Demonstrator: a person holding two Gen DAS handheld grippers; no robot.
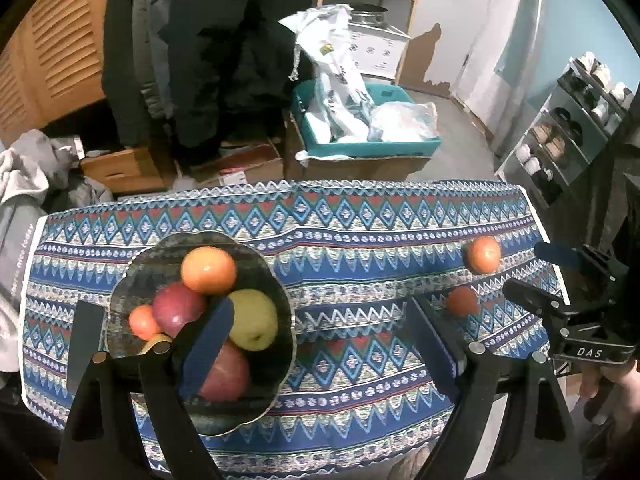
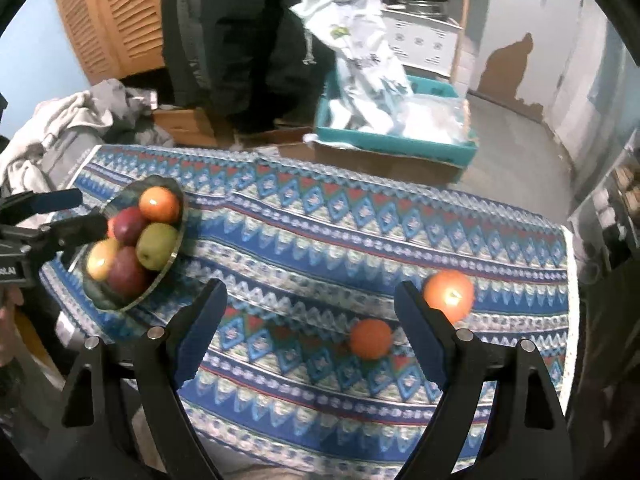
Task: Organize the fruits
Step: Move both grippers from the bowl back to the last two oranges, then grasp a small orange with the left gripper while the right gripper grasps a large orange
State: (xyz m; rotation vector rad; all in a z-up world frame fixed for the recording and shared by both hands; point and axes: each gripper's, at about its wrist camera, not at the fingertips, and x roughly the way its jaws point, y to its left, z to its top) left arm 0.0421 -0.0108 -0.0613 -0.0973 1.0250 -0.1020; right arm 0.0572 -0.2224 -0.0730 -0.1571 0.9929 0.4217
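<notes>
Both claws hang over a table covered in a blue patterned cloth (image 2: 320,240), each spread wide and pinching nothing. Between the right claw (image 2: 308,320) fingers lies a small orange (image 2: 370,338), loose on the cloth, with a larger orange (image 2: 448,294) just beyond its right finger tip. Farther left, the left claw (image 1: 316,328) hovers beside a glass bowl (image 1: 132,280) under its left finger, holding a green apple (image 1: 254,320), red apples (image 1: 176,308) and an orange (image 1: 208,270).
</notes>
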